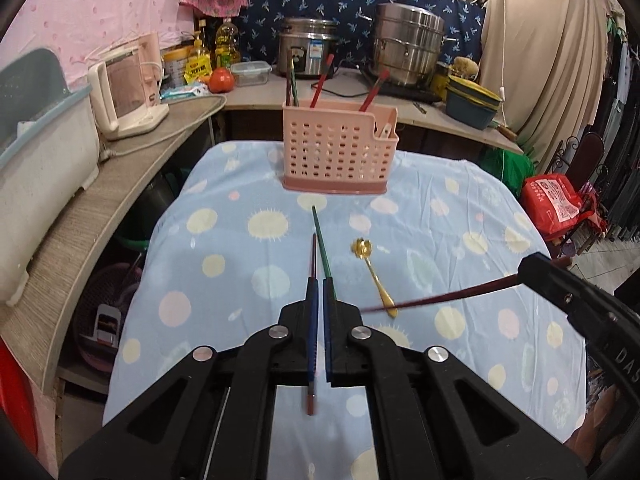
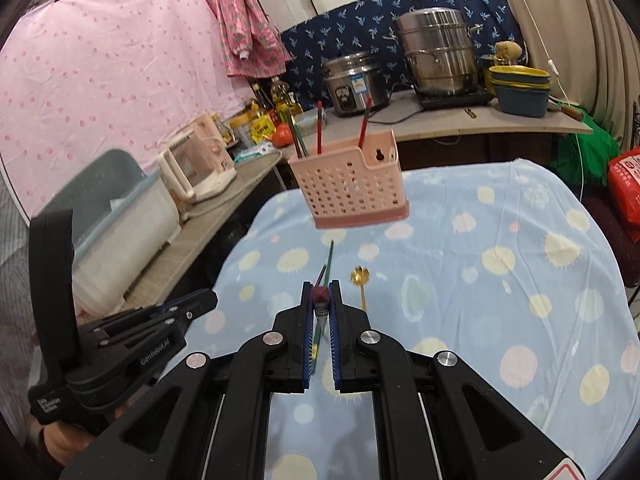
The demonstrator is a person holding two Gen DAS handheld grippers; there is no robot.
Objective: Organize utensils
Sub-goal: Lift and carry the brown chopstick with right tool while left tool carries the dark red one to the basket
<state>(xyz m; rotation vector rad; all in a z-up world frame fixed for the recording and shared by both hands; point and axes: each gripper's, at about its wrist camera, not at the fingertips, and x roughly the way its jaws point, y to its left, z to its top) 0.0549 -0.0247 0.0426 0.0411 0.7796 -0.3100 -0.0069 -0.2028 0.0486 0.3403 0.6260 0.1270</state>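
My left gripper (image 1: 320, 284) is shut on a dark red chopstick (image 1: 315, 254) that runs lengthwise through its jaws, above the blue dotted tablecloth (image 1: 460, 208). My right gripper (image 2: 320, 286) is shut on another dark red chopstick (image 2: 320, 294), seen end-on here. In the left wrist view, that right gripper (image 1: 525, 269) comes in from the right with its chopstick (image 1: 440, 296) sticking out to the left. A green chopstick (image 1: 320, 236) and a gold spoon (image 1: 374, 276) lie on the cloth. The pink perforated holder (image 1: 340, 152) stands at the far edge, with red and green chopsticks in it.
A counter behind the table carries a rice cooker (image 1: 306, 46), a steel steamer pot (image 1: 408, 48), stacked tubs (image 1: 472, 104) and bottles. A pale kettle (image 1: 128, 88) and a dish rack (image 1: 40, 152) sit on the left ledge. A red bag (image 1: 552, 200) lies off the right edge.
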